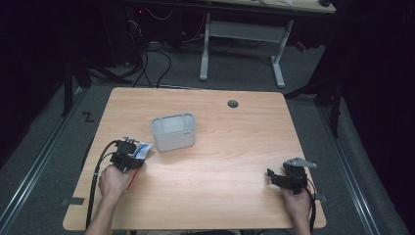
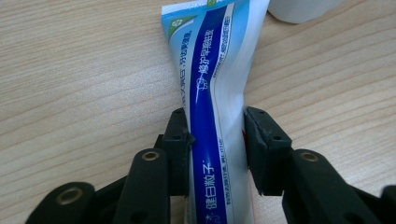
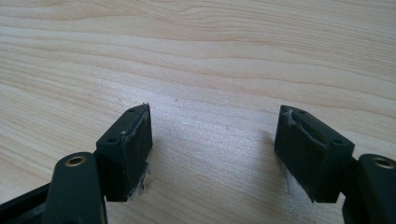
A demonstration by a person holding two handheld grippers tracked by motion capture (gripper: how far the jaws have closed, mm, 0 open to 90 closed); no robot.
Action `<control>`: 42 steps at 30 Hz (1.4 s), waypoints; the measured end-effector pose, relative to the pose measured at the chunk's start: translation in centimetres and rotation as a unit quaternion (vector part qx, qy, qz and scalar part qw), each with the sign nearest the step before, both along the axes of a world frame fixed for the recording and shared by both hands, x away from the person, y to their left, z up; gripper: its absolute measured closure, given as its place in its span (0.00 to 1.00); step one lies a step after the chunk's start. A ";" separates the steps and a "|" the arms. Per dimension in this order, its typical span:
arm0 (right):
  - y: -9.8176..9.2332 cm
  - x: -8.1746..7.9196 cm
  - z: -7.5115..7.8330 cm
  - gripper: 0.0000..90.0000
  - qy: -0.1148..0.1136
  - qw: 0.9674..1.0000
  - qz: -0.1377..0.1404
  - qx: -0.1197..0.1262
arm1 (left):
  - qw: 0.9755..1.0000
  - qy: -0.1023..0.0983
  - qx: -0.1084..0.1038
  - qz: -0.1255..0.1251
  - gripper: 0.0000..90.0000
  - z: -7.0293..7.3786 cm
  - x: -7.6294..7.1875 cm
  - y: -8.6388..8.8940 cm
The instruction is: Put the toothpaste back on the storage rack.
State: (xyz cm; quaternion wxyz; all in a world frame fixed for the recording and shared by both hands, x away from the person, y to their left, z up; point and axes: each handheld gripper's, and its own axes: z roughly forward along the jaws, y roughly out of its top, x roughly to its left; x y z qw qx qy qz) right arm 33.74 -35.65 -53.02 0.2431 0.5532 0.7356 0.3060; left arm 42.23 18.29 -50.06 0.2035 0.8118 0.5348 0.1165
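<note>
Our left gripper point(image 2: 215, 135) is clamped on the tube point(image 2: 212, 93), which lies at the near left of the table point(image 1: 220, 147), just beside the bin point(image 1: 173, 131). The right gripper point(image 3: 212, 149) rests with jaws apart. We judge the tube light, soft and a little slippery, so we hold it across the flat middle.

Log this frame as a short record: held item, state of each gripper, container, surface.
held item: toothpaste tube, blue and white, lying on the table
left gripper: pads against both sides of the tube
right gripper: open, nothing between the jaws, over bare wood
container: grey bin, just beyond the tube
surface: wooden table
</note>
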 end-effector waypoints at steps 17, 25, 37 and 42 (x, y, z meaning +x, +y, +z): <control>0.0 0.0 0.0 0.31 0.000 1.000 0.001 0.001 | 1.000 -0.008 -0.008 -0.011 0.79 0.5 -0.6 0.2; 0.0 0.0 0.0 0.31 0.000 1.000 0.001 0.000 | 0.999 -0.027 -0.040 -0.005 0.79 1.5 -1.1 0.9; 0.0 0.0 0.0 0.31 0.000 1.000 0.001 0.001 | 0.995 -0.064 -0.071 -0.005 0.79 3.8 -1.9 1.5; 0.0 0.0 0.0 0.31 0.000 1.000 0.000 0.001 | 0.995 -0.072 -0.069 -0.009 0.79 4.6 -1.9 1.6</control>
